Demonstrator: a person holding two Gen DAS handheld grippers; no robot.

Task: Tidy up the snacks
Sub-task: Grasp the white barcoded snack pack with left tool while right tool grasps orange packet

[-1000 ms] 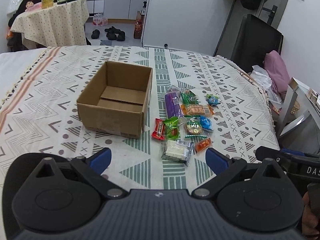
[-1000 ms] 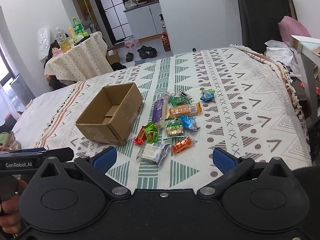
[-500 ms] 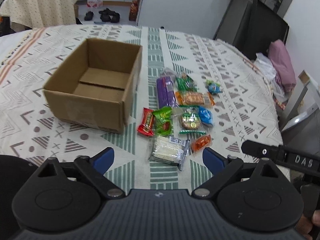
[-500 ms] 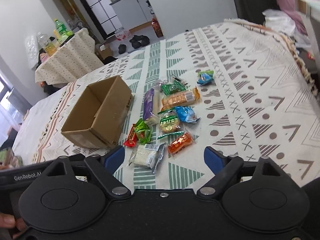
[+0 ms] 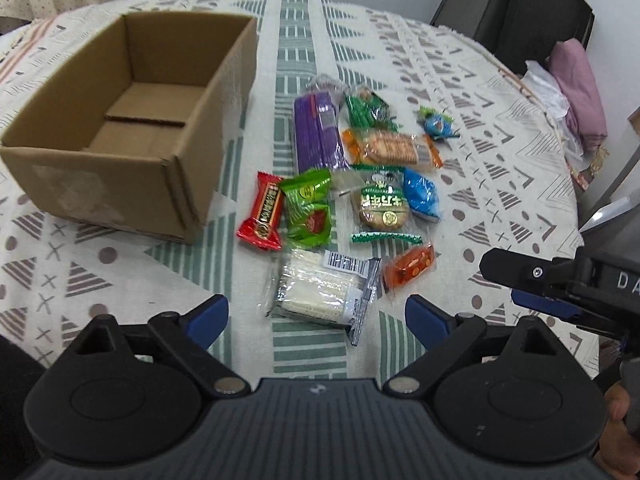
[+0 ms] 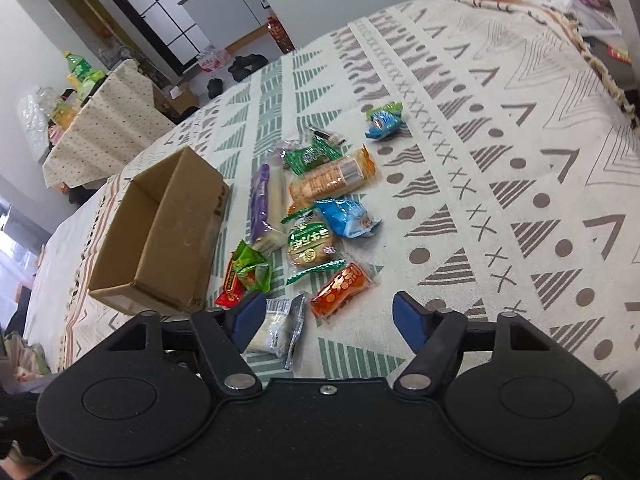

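An open brown cardboard box [image 5: 128,120] sits at ten o'clock in the left wrist view, nothing visible inside it; its far left corner is cut off by the frame. Just right of it lie eleven wrapped snacks in a loose cluster on the patterned cloth-covered table [image 5: 500,168]. They include one red candy bar [image 5: 262,212], one long purple pack [image 5: 316,132], one clear-wrapped white wafer pack [image 5: 320,288] and one small orange packet [image 5: 408,268].

The left gripper [image 5: 316,314] stands wide, its blue fingertips either side of the wafer pack, holding nothing. In the right wrist view, the right gripper [image 6: 326,316] is likewise spread wide and holds nothing; its left fingertip [image 6: 248,316] hides part of the wafer pack.
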